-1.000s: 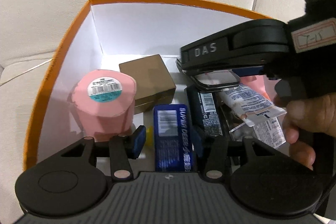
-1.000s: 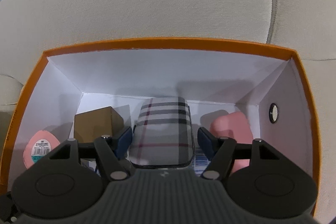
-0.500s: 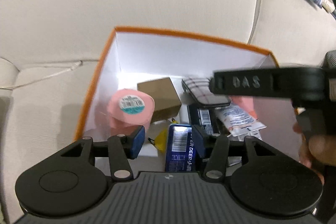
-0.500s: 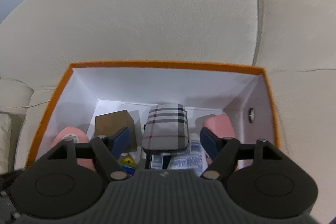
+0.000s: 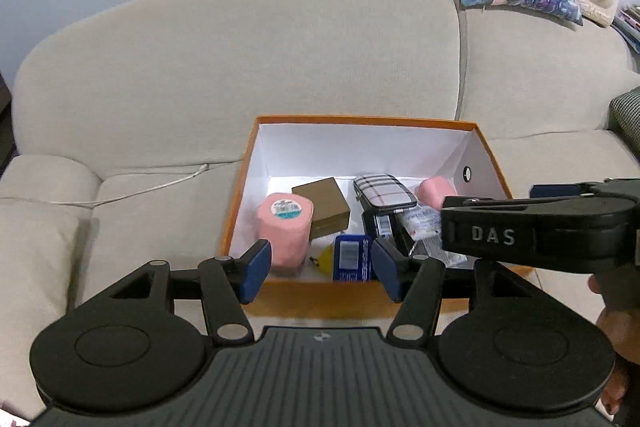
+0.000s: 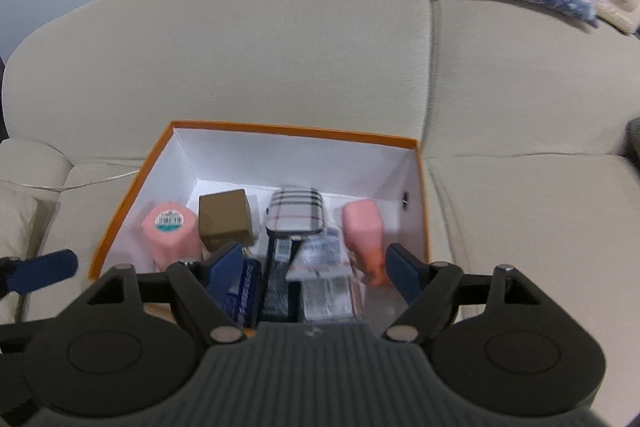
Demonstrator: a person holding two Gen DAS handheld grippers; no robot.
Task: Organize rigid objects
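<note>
Cardboard orange box [image 5: 486,151], plaid rounded case [image 5: 384,191], pink cylinder [image 5: 284,229], both tongs empty

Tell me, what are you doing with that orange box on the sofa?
A person holds two grippers above an orange box on the sofa. Inside sit a pink roll, a brown box, a plaid case and some packets. The left gripper and right gripper are both open and hold nothing, so everything seems packed already.
</note>
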